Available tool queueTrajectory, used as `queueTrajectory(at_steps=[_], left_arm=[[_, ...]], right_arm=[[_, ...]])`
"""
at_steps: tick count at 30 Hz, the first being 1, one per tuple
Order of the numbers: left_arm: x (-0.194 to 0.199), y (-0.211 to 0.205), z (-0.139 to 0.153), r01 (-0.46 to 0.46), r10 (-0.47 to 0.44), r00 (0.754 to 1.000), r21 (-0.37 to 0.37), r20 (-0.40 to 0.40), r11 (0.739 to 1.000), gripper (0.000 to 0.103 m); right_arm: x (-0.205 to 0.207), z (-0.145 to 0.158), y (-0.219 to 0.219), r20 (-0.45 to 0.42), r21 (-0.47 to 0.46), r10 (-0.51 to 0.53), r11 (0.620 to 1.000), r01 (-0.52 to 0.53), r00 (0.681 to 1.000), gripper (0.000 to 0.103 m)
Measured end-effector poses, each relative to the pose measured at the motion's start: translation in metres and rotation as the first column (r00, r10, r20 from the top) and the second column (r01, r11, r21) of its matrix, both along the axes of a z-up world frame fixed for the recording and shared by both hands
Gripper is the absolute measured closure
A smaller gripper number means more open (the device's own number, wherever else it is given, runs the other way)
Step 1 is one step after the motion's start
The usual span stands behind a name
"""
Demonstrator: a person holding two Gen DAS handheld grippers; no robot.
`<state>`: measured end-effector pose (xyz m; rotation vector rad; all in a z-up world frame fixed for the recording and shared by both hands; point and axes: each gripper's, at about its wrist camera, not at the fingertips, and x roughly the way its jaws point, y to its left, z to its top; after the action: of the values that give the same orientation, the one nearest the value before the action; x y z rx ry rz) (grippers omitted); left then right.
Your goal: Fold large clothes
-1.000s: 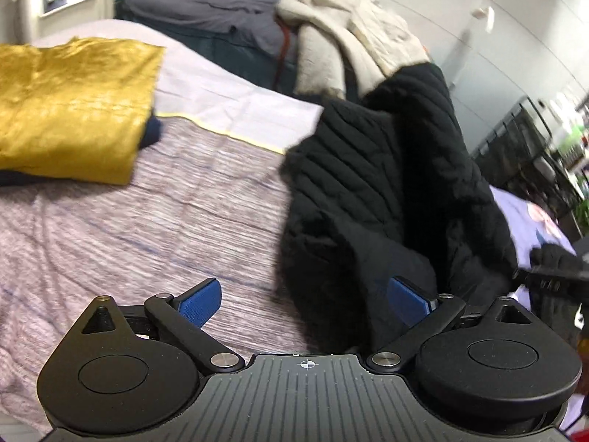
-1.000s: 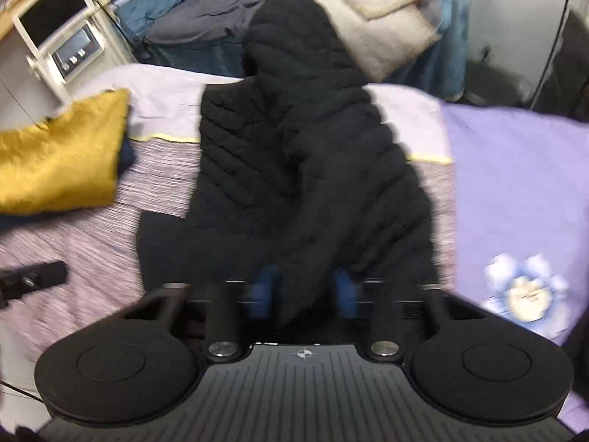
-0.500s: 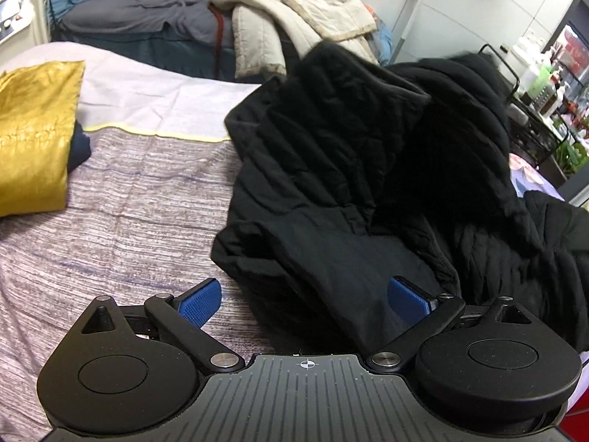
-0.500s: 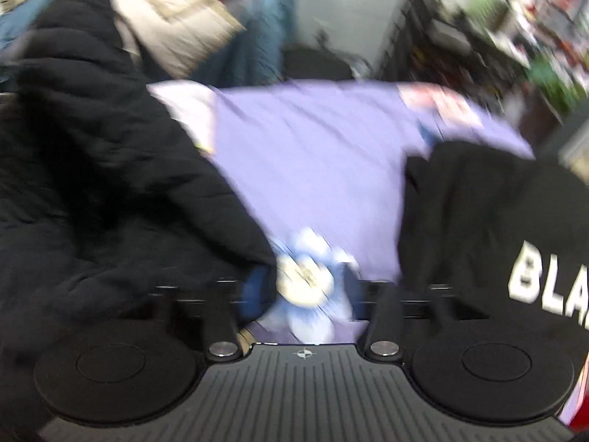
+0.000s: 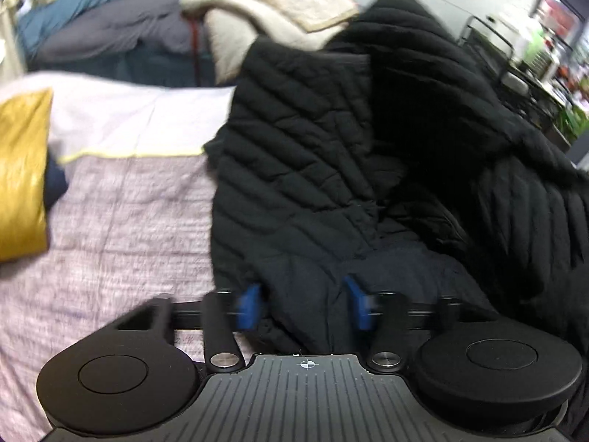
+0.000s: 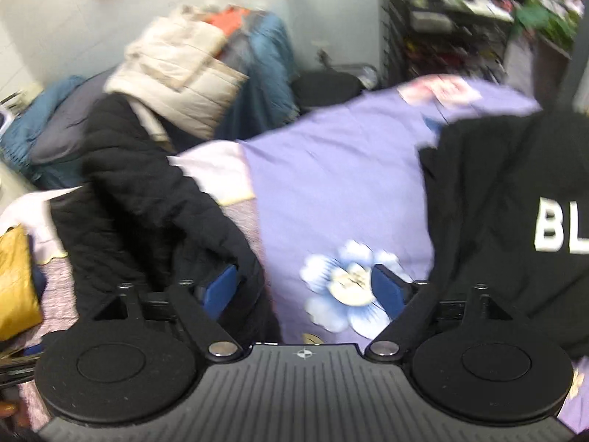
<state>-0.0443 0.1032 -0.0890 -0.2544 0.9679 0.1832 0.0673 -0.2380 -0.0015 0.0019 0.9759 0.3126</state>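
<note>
Jaws of the left gripper (image 5: 304, 306) had just been closing, and its blue pads (image 5: 250, 305) stood fairly close together with a smooth dark fold of the black quilted jacket (image 5: 302, 154) between them. Motion blur hid whether the pads were already pressing on that fold. The right gripper (image 6: 303, 291) had just been opening and stood wide, holding nothing. The jacket's edge lay just beside its left-hand pad (image 6: 221, 291), and a blue-and-white flower print (image 6: 346, 291) on the purple sheet (image 6: 331, 169) showed through the gap.

The jacket was a bulky heap on the bed, its diagonal quilting rumpled, part of it standing up in a peak and its smooth lining turned out nearest the left gripper. It lay across the seam between a heathered mauve bed cover (image 5: 121, 221) and the purple sheet.

Beyond the jacket's right side, on the purple sheet, sat a black garment (image 6: 515, 202) with white letters reading "BL", the rest cut off. To the jacket's left lay a yellow satin garment (image 5: 22, 173), and behind it a beige padded coat (image 5: 279, 3).

Both grippers angled downward over the bed.
</note>
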Motion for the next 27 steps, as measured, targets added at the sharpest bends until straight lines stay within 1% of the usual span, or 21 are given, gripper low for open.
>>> queueTrajectory(at_steps=[2,3,4,5,6,7,9,10,12,13,15,16,19,20,22,23,25,27], left_arm=[[-0.003,-0.012,0.009,0.058,-0.058,0.998,0.001,0.018,0.998,0.016],[-0.006,-0.02,0.014,0.098,-0.098,0.995,-0.004,0.029,0.995,0.018],[-0.011,-0.028,0.019,0.137,-0.136,0.99,-0.014,0.033,0.99,0.02],[-0.015,-0.037,0.022,0.173,-0.172,0.984,-0.029,0.035,0.985,0.021],[-0.021,-0.047,0.025,0.206,-0.205,0.978,-0.05,0.036,0.977,0.022],[-0.023,-0.055,0.026,0.232,-0.23,0.972,-0.074,0.035,0.97,0.023],[-0.033,-0.072,0.026,0.272,-0.27,0.962,-0.155,0.035,0.95,0.025],[-0.035,-0.077,0.023,0.282,-0.279,0.959,-0.199,0.039,0.939,0.025],[-0.04,-0.087,0.016,0.292,-0.29,0.956,-0.264,0.049,0.919,0.025],[-0.039,-0.088,0.012,0.307,-0.308,0.95,-0.276,0.041,0.911,0.025],[-0.04,-0.09,0.004,0.299,-0.307,0.952,-0.288,0.021,0.91,0.024],[-0.041,-0.088,0.0,0.291,-0.303,0.953,-0.307,0.012,0.906,0.02],[-0.045,-0.086,-0.006,0.284,-0.302,0.953,-0.342,0.001,0.896,0.014],[-0.047,-0.083,-0.006,0.282,-0.301,0.954,-0.358,0.003,0.89,0.002],[-0.053,-0.077,-0.005,0.268,-0.286,0.958,-0.388,0.012,0.882,0.0],[-0.056,-0.074,-0.004,0.261,-0.276,0.961,-0.403,0.019,0.877,0.0],[-0.057,-0.07,-0.003,0.252,-0.262,0.965,-0.415,0.033,0.874,0.0],[-0.062,-0.066,0.0,0.248,-0.257,0.966,-0.405,0.032,0.88,0.0]], right_arm=[[-0.016,0.013,0.022,0.053,-0.07,0.112,0.992,-0.108,0.992,0.016],[-0.023,0.019,0.031,0.082,-0.102,0.171,0.981,-0.162,0.982,0.016],[-0.031,0.024,0.04,0.119,-0.154,0.231,0.965,-0.212,0.966,0.015],[-0.038,0.03,0.049,0.155,-0.217,0.277,0.946,-0.241,0.948,0.014],[-0.045,0.034,0.058,0.186,-0.276,0.316,0.925,-0.26,0.93,0.014],[-0.05,0.038,0.063,0.206,-0.31,0.346,0.91,-0.275,0.915,0.013],[-0.057,0.046,0.073,0.202,-0.309,0.393,0.895,-0.322,0.897,0.013],[-0.06,0.048,0.078,0.189,-0.293,0.417,0.888,-0.354,0.889,0.013],[-0.063,0.046,0.09,0.129,-0.271,0.49,0.854,-0.444,0.862,0.013],[-0.066,0.044,0.098,0.098,-0.271,0.523,0.833,-0.483,0.847,0.013],[-0.071,0.038,0.113,0.058,-0.275,0.567,0.8,-0.533,0.821,0.013],[-0.072,0.032,0.121,0.033,-0.284,0.582,0.785,-0.551,0.812,0.013],[-0.077,0.007,0.139,-0.053,-0.356,0.609,0.729,-0.584,0.792,0.014],[-0.076,-0.004,0.142,-0.069,-0.386,0.61,0.713,-0.585,0.789,0.014],[-0.074,-0.026,0.141,-0.109,-0.448,0.601,0.681,-0.579,0.792,0.013],[-0.071,-0.038,0.137,-0.13,-0.47,0.589,0.672,-0.572,0.798,0.013],[-0.064,-0.062,0.122,-0.172,-0.516,0.54,0.663,-0.542,0.824,0.013],[-0.057,-0.087,0.104,-0.193,-0.568,0.505,0.642,-0.515,0.841,0.012]])
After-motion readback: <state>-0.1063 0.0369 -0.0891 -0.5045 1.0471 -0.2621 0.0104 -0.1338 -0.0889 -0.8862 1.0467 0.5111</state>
